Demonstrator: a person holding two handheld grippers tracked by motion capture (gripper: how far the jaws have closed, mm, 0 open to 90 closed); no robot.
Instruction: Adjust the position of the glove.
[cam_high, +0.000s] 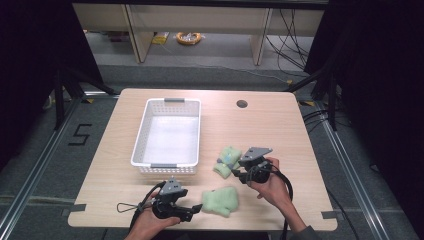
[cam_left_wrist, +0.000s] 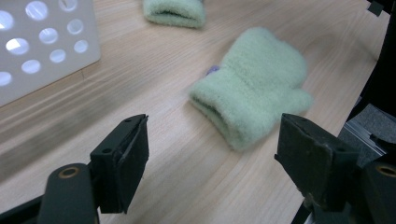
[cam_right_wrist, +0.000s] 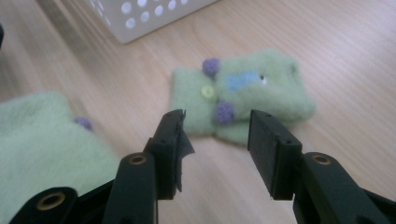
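Observation:
Two light green fleece mittens lie on the wooden table. A plain one (cam_high: 221, 200) (cam_left_wrist: 254, 88) lies flat near the front edge, just right of my left gripper (cam_high: 194, 209) (cam_left_wrist: 212, 135), whose jaws stand wide open short of its cuff and hold nothing. The other mitten (cam_high: 227, 160) (cam_right_wrist: 252, 91) carries purple pompoms, a yellow button and a blue patch. It lies flat just beyond the tips of my right gripper (cam_high: 237, 171) (cam_right_wrist: 215, 130), which is open with nothing between its pads.
A white perforated plastic basket (cam_high: 141, 140) (cam_left_wrist: 42, 46) (cam_right_wrist: 149, 14) stands empty left of centre, its near wall close behind both grippers. A round cable hole (cam_high: 242, 104) sits at the table's back. The table's front edge runs close under both hands.

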